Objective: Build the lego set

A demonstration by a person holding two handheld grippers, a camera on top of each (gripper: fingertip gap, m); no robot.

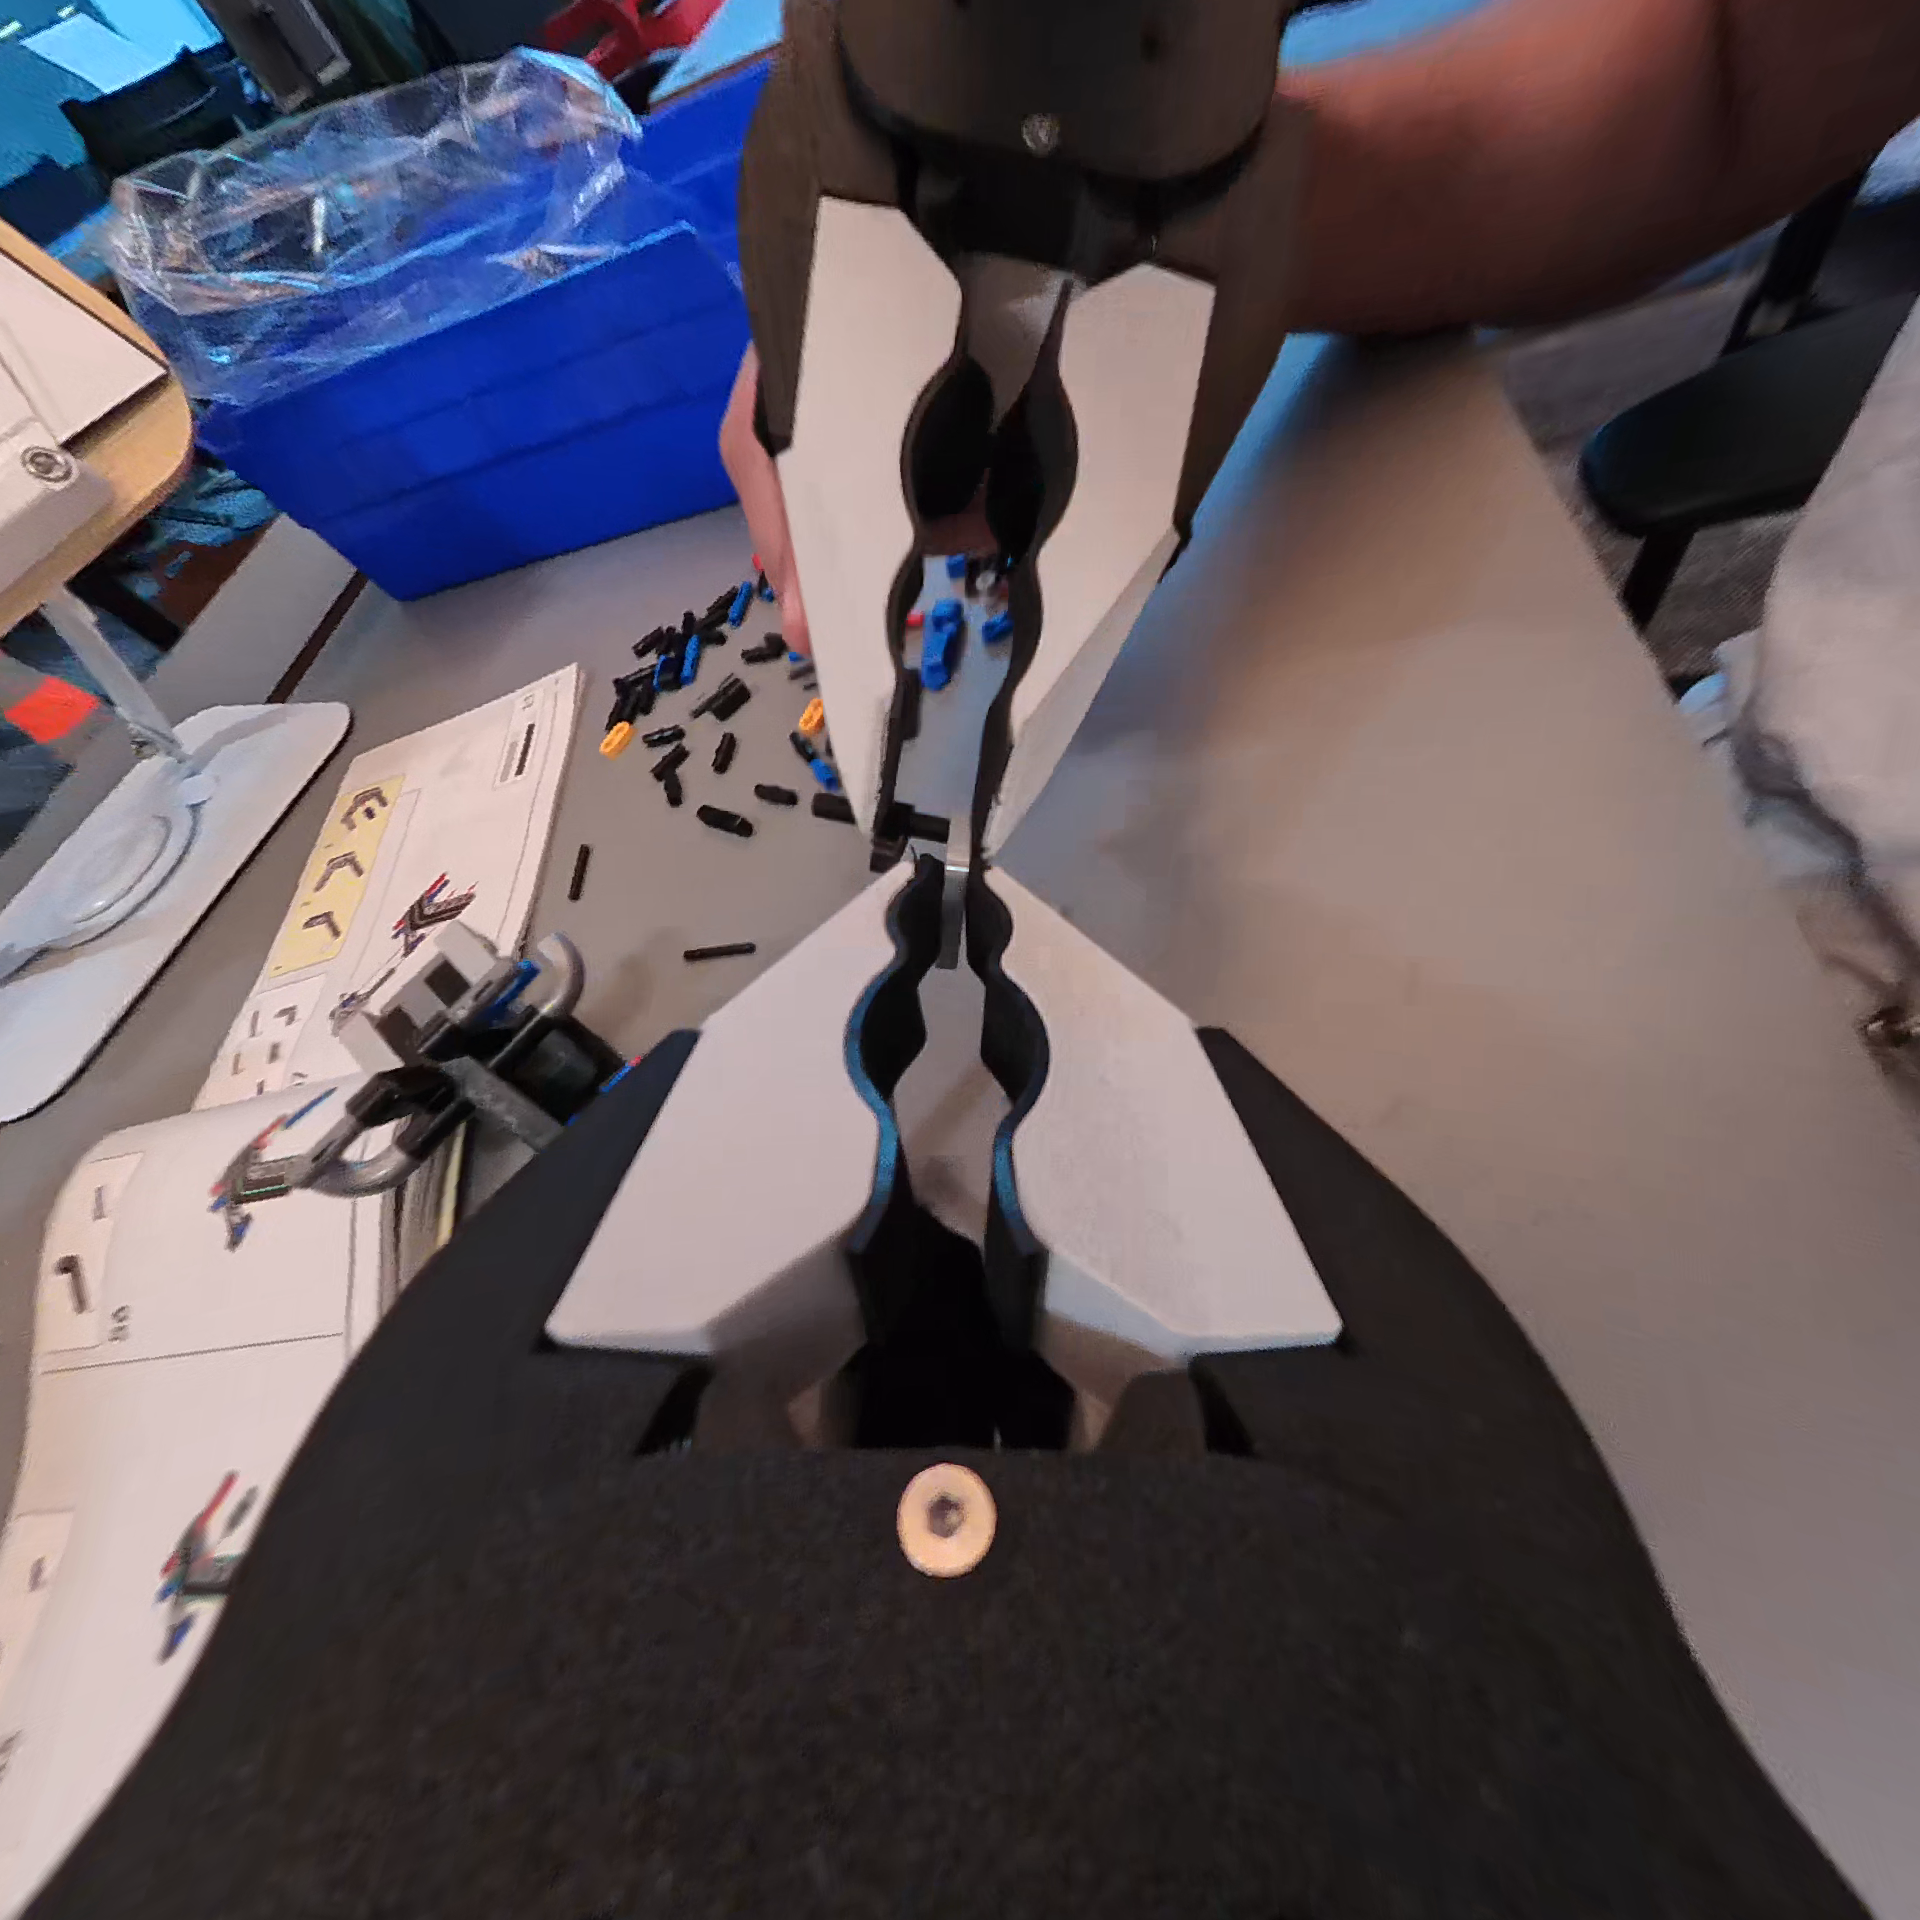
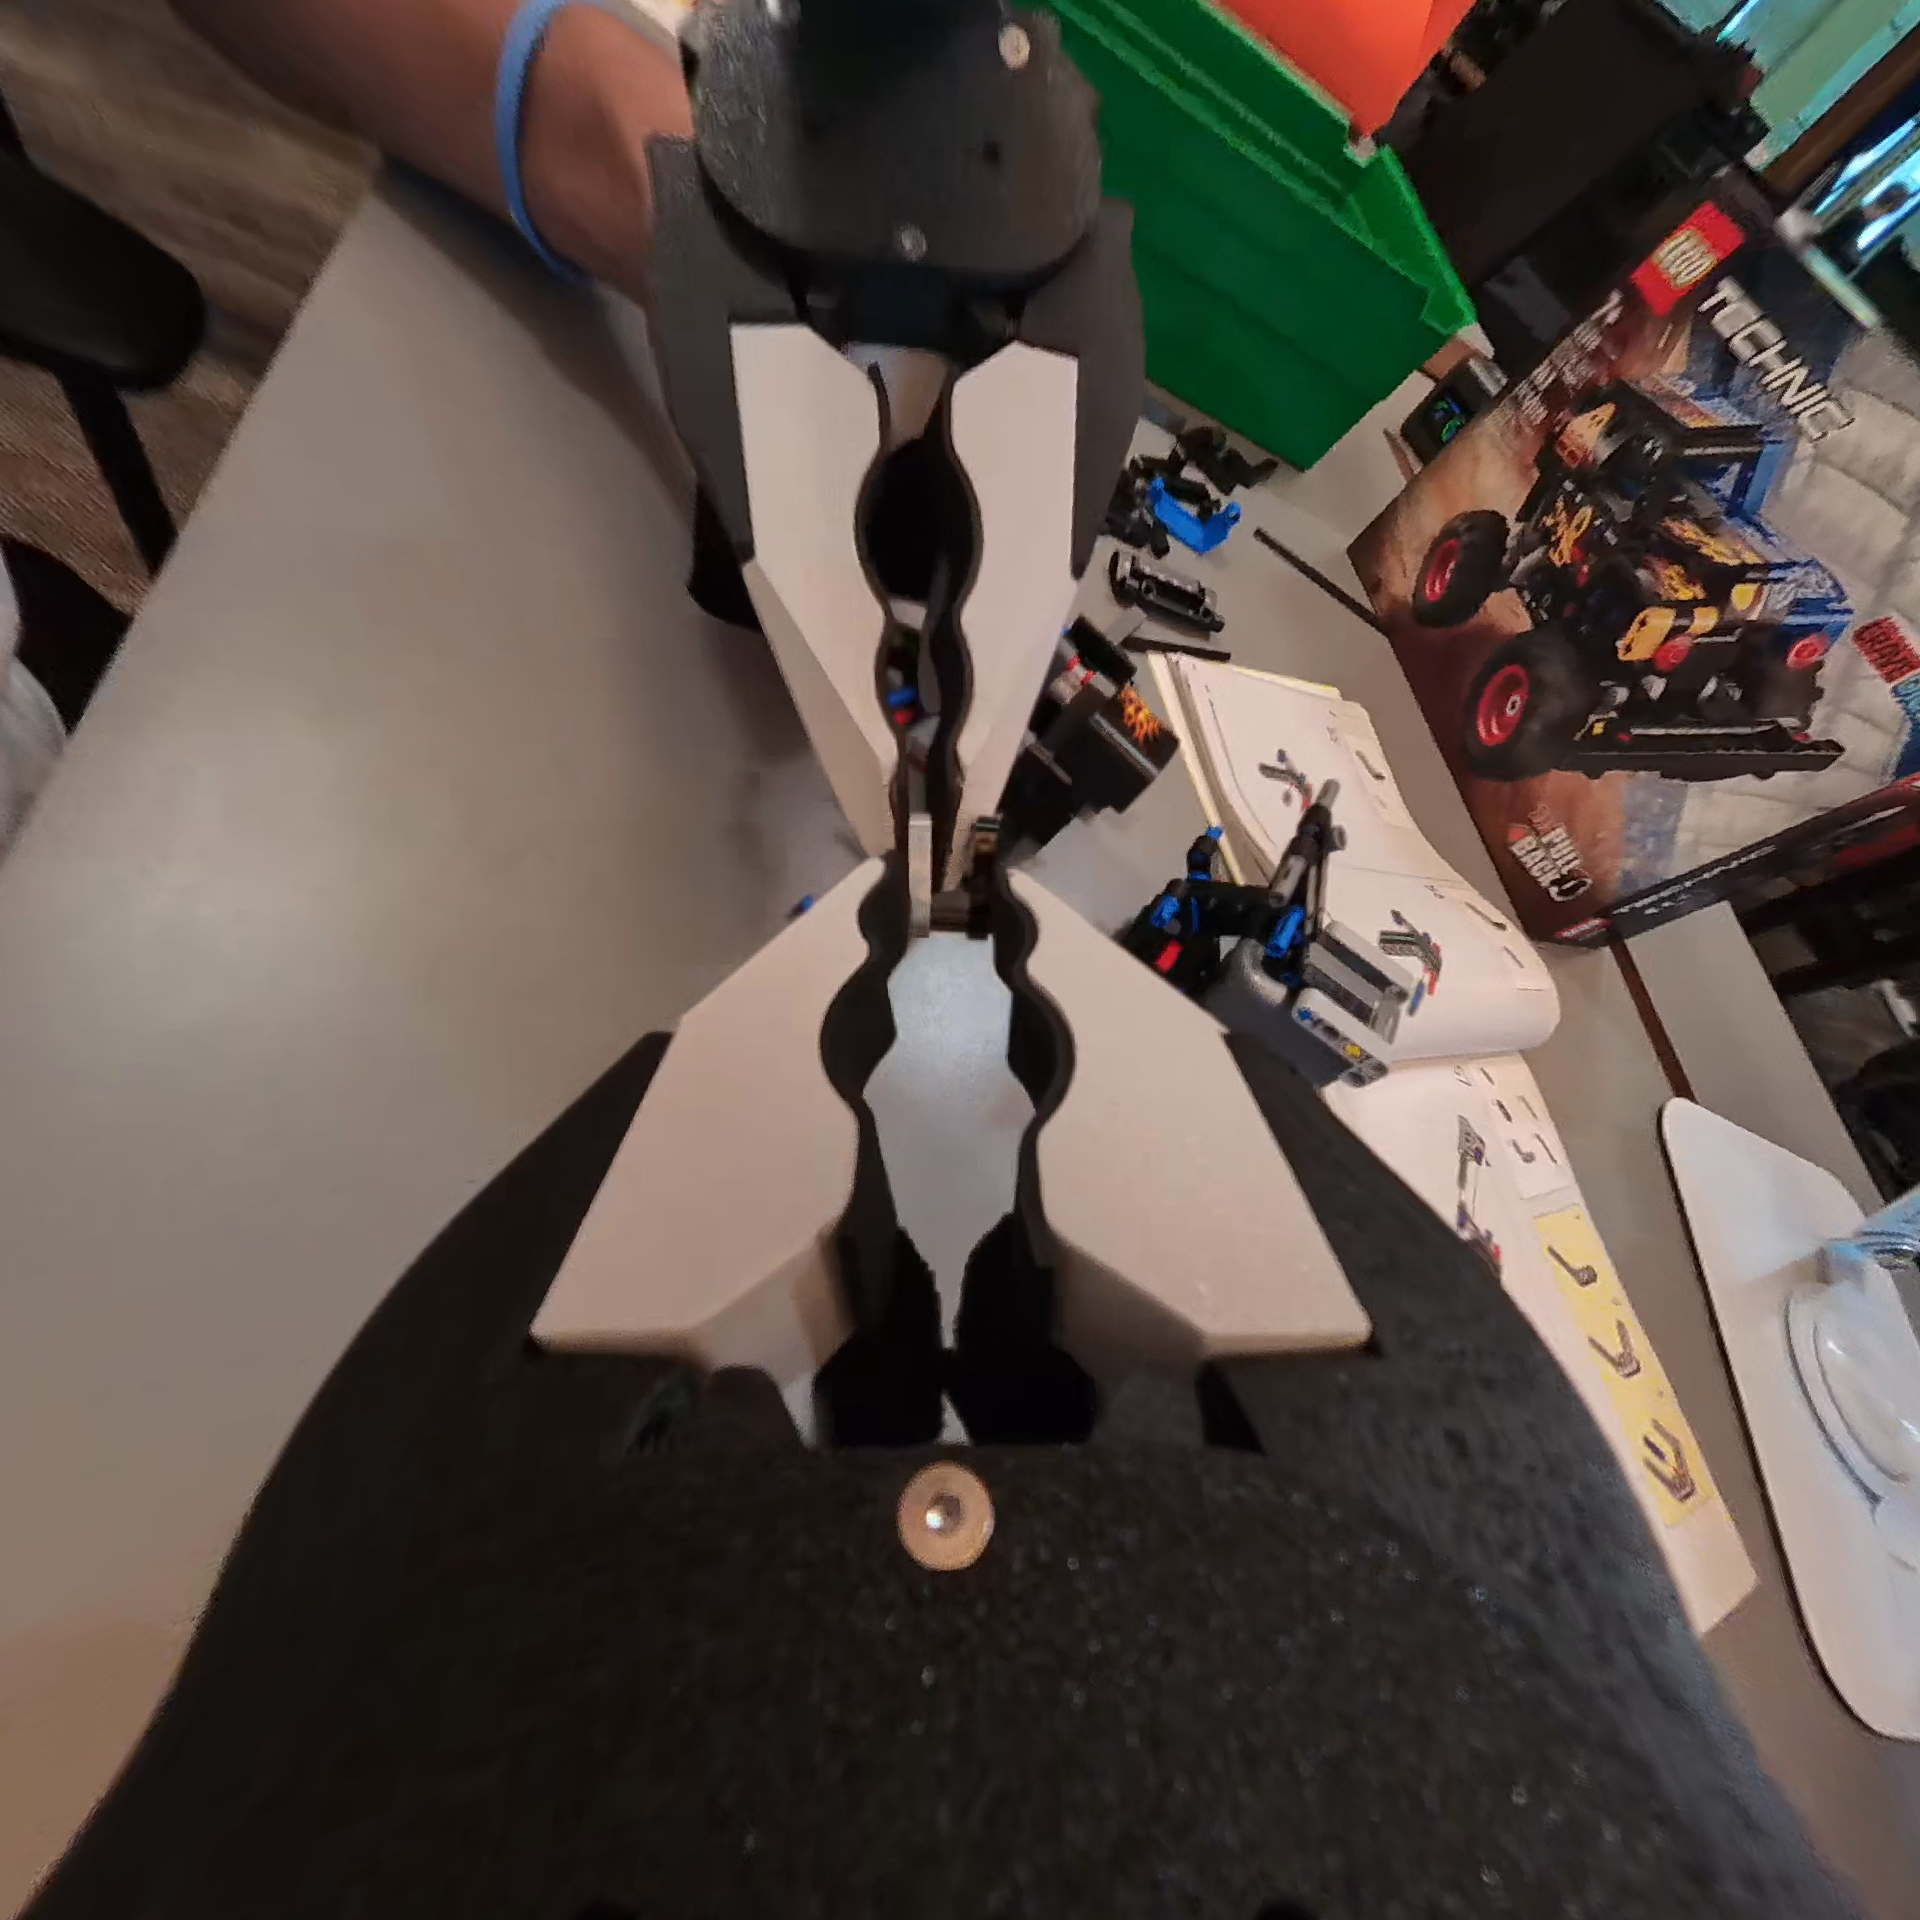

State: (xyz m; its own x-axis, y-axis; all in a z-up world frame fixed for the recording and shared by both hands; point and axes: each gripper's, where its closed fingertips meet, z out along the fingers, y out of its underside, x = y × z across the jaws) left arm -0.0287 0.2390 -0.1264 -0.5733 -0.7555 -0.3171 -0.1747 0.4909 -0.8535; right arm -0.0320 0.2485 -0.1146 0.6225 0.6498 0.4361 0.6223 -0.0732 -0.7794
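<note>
The lego pieces being joined sit right where the two grippers meet, tip to tip, above the grey table [image 1: 1351,831]. The left gripper [image 1: 940,914] is closed down on a thin light-grey piece [image 1: 948,909], which stands on edge with its long axis running along the fingers, pointing away toward the other gripper. Facing it, the right gripper [image 2: 951,914] is pinched shut on a small black pin [image 2: 956,912], whose short axis lies crosswise between the fingertips, just touching the grey piece's end. In the left wrist view the same pin [image 1: 914,826] shows at the far gripper's tips.

Beyond them, a scatter of loose black, blue and orange parts [image 1: 707,707] lies on the table. Near it the open instruction booklet [image 1: 447,831] lies flat, with a partly built grey and black model [image 2: 1299,966] resting on its pages. Farther back stand a blue bin [image 1: 499,436] with a clear plastic bag [image 1: 343,197] in it, a green bin [image 2: 1247,260], and the set's box [image 2: 1662,582] propped at the table's far side.
</note>
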